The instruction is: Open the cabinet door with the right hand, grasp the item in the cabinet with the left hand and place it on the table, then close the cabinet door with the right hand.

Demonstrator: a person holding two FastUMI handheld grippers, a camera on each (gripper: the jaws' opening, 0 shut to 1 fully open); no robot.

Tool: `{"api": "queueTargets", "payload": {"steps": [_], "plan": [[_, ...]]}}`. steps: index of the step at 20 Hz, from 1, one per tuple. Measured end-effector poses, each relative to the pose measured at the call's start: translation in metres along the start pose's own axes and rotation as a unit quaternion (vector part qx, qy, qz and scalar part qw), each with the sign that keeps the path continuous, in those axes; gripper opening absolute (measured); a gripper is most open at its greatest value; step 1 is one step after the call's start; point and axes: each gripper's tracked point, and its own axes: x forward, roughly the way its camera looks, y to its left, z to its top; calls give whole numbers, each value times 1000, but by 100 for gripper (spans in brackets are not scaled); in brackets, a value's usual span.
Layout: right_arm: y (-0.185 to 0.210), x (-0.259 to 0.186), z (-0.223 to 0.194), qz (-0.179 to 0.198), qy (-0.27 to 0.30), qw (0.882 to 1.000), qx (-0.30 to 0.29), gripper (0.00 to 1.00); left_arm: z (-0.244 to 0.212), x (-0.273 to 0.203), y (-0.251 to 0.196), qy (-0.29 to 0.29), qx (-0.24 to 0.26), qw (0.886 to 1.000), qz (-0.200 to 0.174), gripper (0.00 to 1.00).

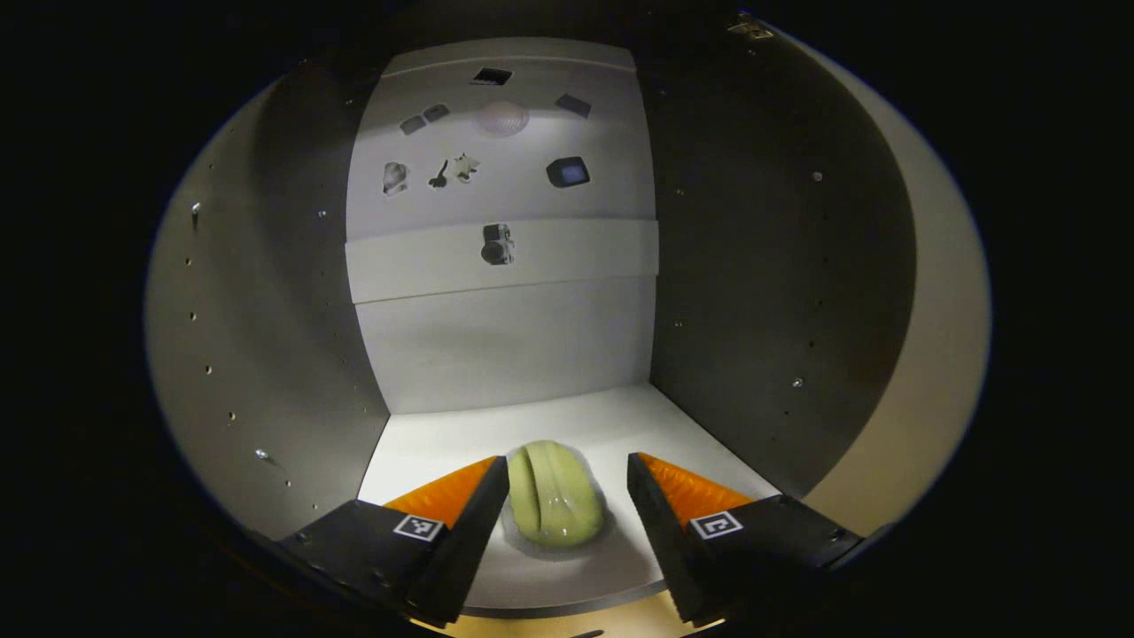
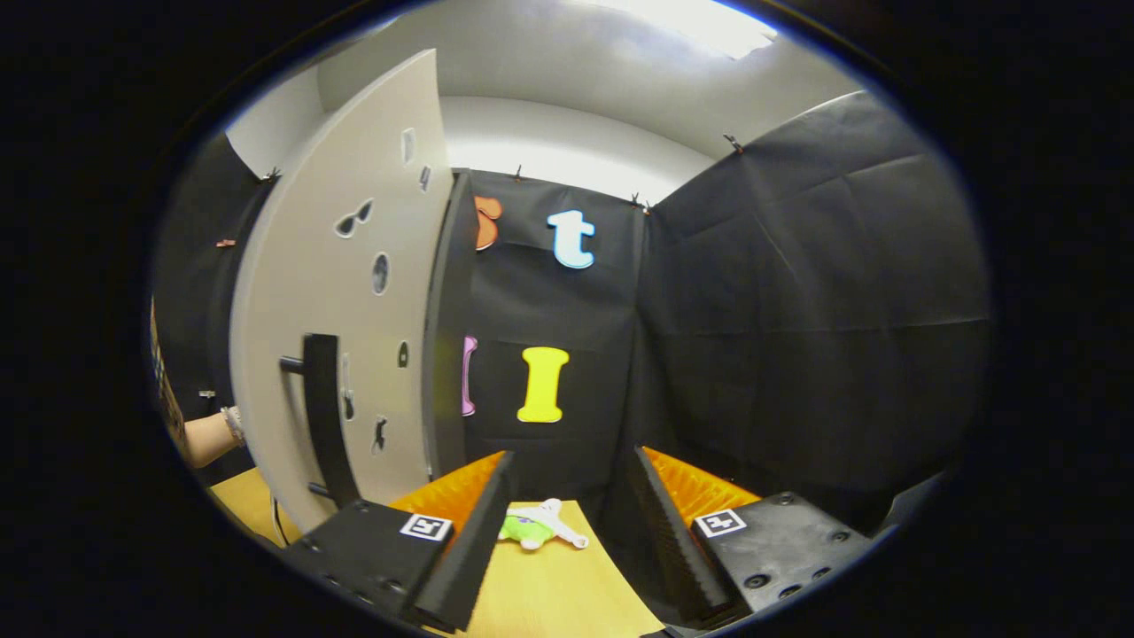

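**Left hand-held gripper reaching around the item in the cabinet**

I am looking into the open cabinet (image 1: 292, 354) through the left gripper view. The green item (image 1: 556, 493), a rounded and glossy thing, is lying on the white cabinet floor (image 1: 532, 425) near the front edge. My left hand-held gripper (image 1: 567, 487) is standing released, with one finger on each side of the item; the left finger is sitting just beside it, the right one is a little apart. I judge the step in hand is the grasp. To do it well, I am thinking to centre the item between the fingers, go a bit deeper, then clench slowly, because the smooth surface may slip.

In the right gripper view, the right hand-held gripper (image 2: 567, 496) is also released and holding nothing, near the open cabinet door (image 2: 345, 292) and its dark handle (image 2: 323, 416). A small toy (image 2: 536, 525) is lying on the bench (image 2: 549, 594).
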Motion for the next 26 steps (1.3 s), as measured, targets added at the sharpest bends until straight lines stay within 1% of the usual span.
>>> {"api": "queueTargets", "payload": {"steps": [1, 2, 3, 5, 6, 7, 9, 10, 11, 14, 16, 17, 19, 22, 24, 26], "plan": [[-5, 5, 0, -8, -3, 1000, 8, 86, -2, 2, 0, 7, -8, 1000, -2, 82], [-9, 11, -1, -13, -4, 1000, 14, 86, -2, 7, 1, 10, -16, 1000, -1, 72], [-12, 16, -2, -15, -3, 1000, 18, 86, -2, 13, 3, 15, -17, 1000, 2, 70], [-11, 20, -8, -8, 3, 1000, 20, 86, -6, 20, 12, 29, -5, 999, 24, 66], [-9, 22, -11, -2, 7, 1000, 18, 86, -7, 25, 14, 35, 4, 999, 30, 60], [-8, 22, -15, 3, 12, 1000, 14, 86, -10, 29, 13, 42, 8, 999, 31, 58], [-7, 28, -22, 8, 21, 1000, 3, 86, -23, 37, 8, 64, -3, 998, 27, 51], [-7, 30, -25, 11, 26, 1000, 0, 82, -25, 38, 9, 71, -4, 997, 29, 39], [-6, 32, -28, 16, 31, 999, -2, 86, -22, 39, 10, 71, -1, 997, 31, 28], [-5, 38, -32, 25, 34, 999, -3, 85, -20, 39, 13, 76, 7, 996, 45, 22], [-4, 42, -28, 29, 28, 999, 1, 84, -20, 35, 13, 73, -6, 996, 47, 20], [-4, 44, -26, 31, 25, 999, 4, 82, -20, 31, 12, 73, -14, 996, 47, 22], [-4, 43, -27, 36, 23, 999, 10, 82, -18, 18, 19, 70, -18, 996, 57, 20], [4, 47, -28, 52, 24, 998, 22, 82, -9, -15, 21, 49, -25, 997, 61, 20], [13, 46, -24, 61, 16, 998, 22, 82, -9, -43, 15, 37, -36, 998, 48, 19], [18, 39, -25, 64, 13, 998, 18, 82, -16, -74, 12, 32, -43, 998, 46, 20]]}}
